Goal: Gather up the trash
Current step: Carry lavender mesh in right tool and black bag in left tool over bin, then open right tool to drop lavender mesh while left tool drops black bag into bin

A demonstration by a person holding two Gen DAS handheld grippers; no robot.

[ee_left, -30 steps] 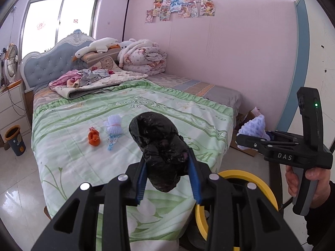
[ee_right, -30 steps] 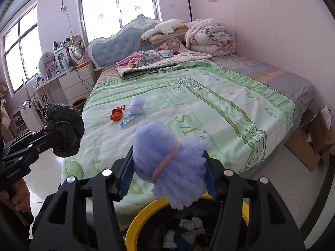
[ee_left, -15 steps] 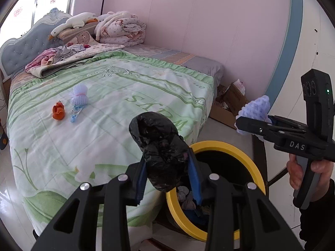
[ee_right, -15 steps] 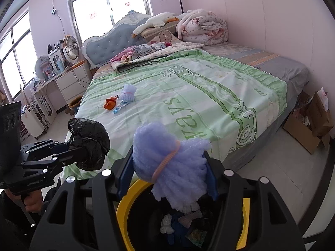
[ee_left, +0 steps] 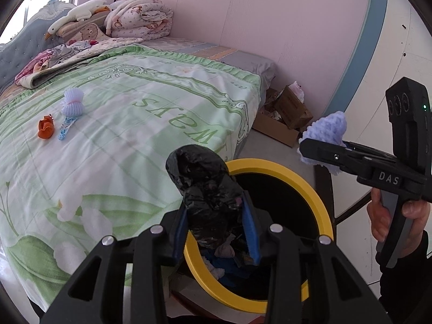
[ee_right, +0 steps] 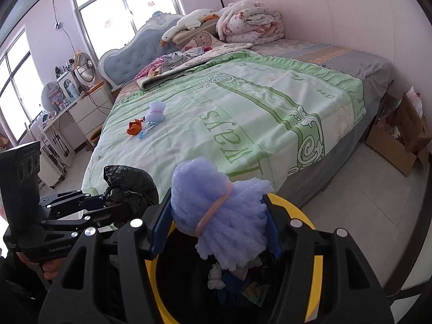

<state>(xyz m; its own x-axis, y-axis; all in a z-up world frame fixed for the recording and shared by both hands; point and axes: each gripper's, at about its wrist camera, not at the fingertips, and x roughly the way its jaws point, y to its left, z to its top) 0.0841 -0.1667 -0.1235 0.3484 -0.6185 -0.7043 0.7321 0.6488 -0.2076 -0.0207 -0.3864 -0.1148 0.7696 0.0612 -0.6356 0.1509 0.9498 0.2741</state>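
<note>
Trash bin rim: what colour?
Yellow rim on the trash bin, black inside. Clearest in the left wrist view.

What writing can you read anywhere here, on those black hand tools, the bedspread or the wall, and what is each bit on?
"DAS": white letters on the right gripper body.
"GenRobot.AI": small print on the left gripper body.
Large green lettering on the bedspread: upside down and ornate, not surely readable.
Red stickers on the window: too small to read.
A smaller label beside "GenRobot.AI": too blurred to read.
</note>
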